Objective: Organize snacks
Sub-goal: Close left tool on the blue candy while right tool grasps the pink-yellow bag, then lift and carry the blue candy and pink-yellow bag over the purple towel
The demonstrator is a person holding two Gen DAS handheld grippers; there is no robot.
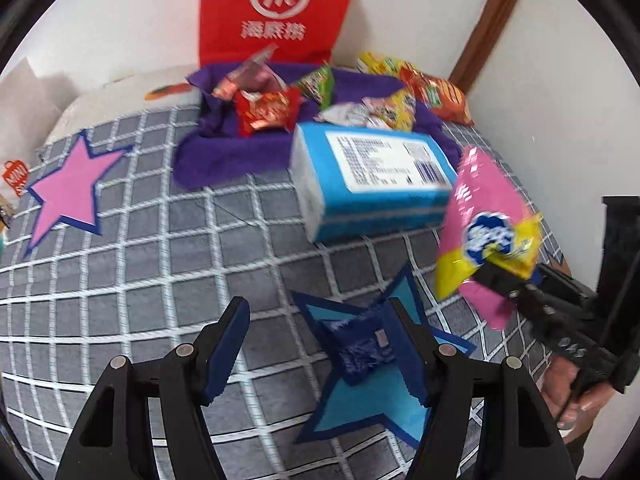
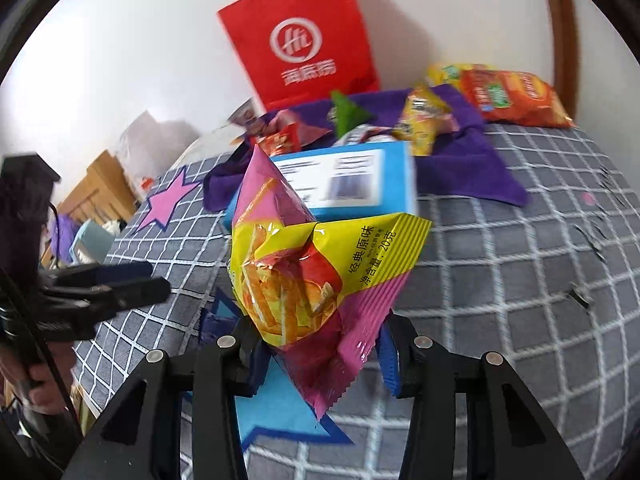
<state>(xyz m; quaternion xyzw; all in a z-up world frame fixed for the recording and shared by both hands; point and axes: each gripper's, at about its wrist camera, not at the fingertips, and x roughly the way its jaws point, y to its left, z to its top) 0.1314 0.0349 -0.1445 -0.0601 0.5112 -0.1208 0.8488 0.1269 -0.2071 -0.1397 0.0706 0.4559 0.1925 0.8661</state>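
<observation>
My right gripper (image 2: 320,354) is shut on a pink and yellow snack bag (image 2: 316,276) and holds it above the blue star patch (image 2: 280,408). In the left wrist view the same bag (image 1: 486,236) hangs at the right, pinched by the right gripper (image 1: 504,276). My left gripper (image 1: 316,344) is open and empty, low over the blue star (image 1: 372,400), where a dark blue snack packet (image 1: 360,350) lies by its right finger. A blue box (image 1: 372,180) lies beyond. Several snack packets (image 1: 268,110) sit on a purple cloth (image 1: 224,156).
A red paper bag (image 1: 276,8) stands against the wall behind the cloth. An orange chip bag (image 2: 512,98) lies at the far right. A pink star patch (image 1: 68,192) marks the grid-patterned grey bedspread (image 1: 160,248) at the left. A wooden door frame (image 1: 492,20) is at the right.
</observation>
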